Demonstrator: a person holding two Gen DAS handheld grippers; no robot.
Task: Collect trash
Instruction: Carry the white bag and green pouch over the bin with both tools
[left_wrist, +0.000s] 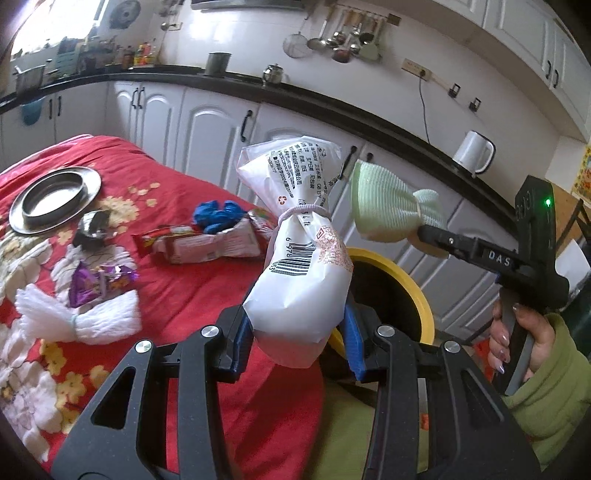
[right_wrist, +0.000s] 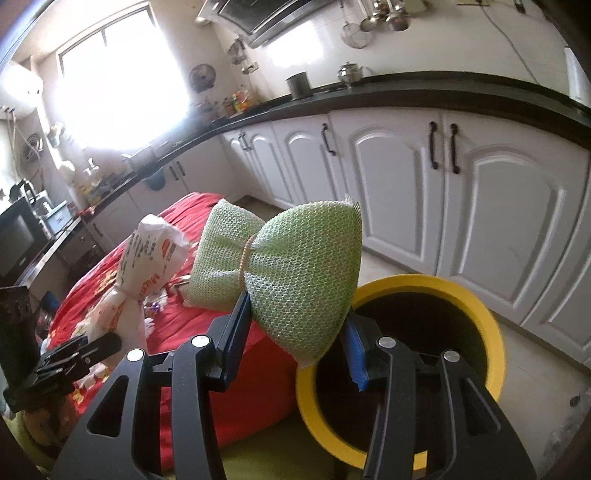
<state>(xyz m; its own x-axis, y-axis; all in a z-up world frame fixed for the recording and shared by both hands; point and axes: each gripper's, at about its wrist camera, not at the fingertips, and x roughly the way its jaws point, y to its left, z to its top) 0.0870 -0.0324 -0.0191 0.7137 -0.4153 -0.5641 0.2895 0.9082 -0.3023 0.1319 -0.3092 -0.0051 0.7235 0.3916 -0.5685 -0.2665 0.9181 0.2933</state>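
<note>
My left gripper (left_wrist: 297, 332) is shut on a white printed bag (left_wrist: 299, 266) tied at its neck with a band, held up over the edge of the red table. My right gripper (right_wrist: 295, 328) is shut on a green mesh bundle (right_wrist: 295, 266) tied in the middle, held just left of the yellow-rimmed bin (right_wrist: 476, 295). In the left wrist view the right gripper (left_wrist: 428, 234) carries that green bundle (left_wrist: 384, 206) above the bin (left_wrist: 417, 291). The white bag (right_wrist: 147, 258) and the left gripper (right_wrist: 74, 350) show at the left of the right wrist view.
On the red flowered cloth (left_wrist: 207, 288) lie a white tied bundle (left_wrist: 81, 317), a purple wrapper (left_wrist: 99, 284), snack packets with a blue item (left_wrist: 218, 236), and a steel plate (left_wrist: 55, 199). White cabinets (right_wrist: 461, 192) under a black counter stand behind the bin. A hand (left_wrist: 517, 332) holds the right gripper.
</note>
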